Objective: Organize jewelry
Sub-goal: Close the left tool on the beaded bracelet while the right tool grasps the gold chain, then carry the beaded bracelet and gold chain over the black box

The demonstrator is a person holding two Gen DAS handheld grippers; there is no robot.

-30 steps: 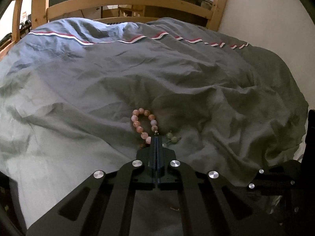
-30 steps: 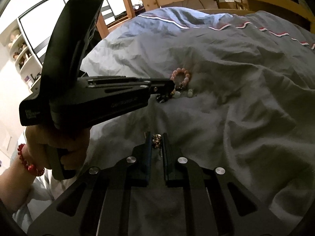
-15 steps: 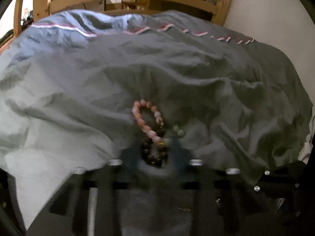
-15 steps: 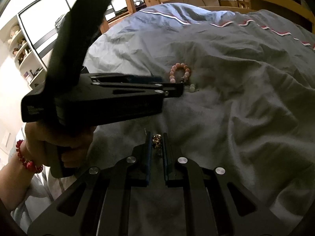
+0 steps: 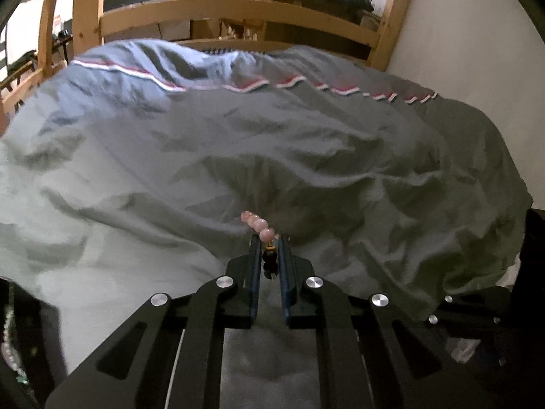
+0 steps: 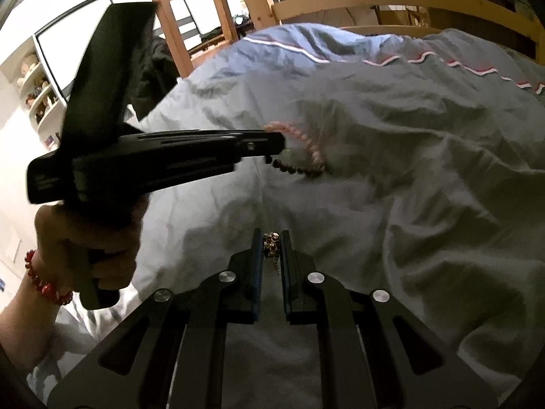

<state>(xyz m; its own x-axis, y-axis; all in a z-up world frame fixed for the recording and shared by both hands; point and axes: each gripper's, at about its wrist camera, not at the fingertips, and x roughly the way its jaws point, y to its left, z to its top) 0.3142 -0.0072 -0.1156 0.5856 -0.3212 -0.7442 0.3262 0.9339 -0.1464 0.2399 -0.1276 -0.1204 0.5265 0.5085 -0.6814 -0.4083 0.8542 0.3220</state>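
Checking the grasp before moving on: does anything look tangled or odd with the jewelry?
Yes. The left hand-held gripper lifts the pink bracelet with a dark bead bracelet dangling from it, apparently caught together.

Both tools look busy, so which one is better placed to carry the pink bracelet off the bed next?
Left. The left tool already grips the pink bracelet, which hangs off it above the duvet. The right tool is shut on a small gold piece.
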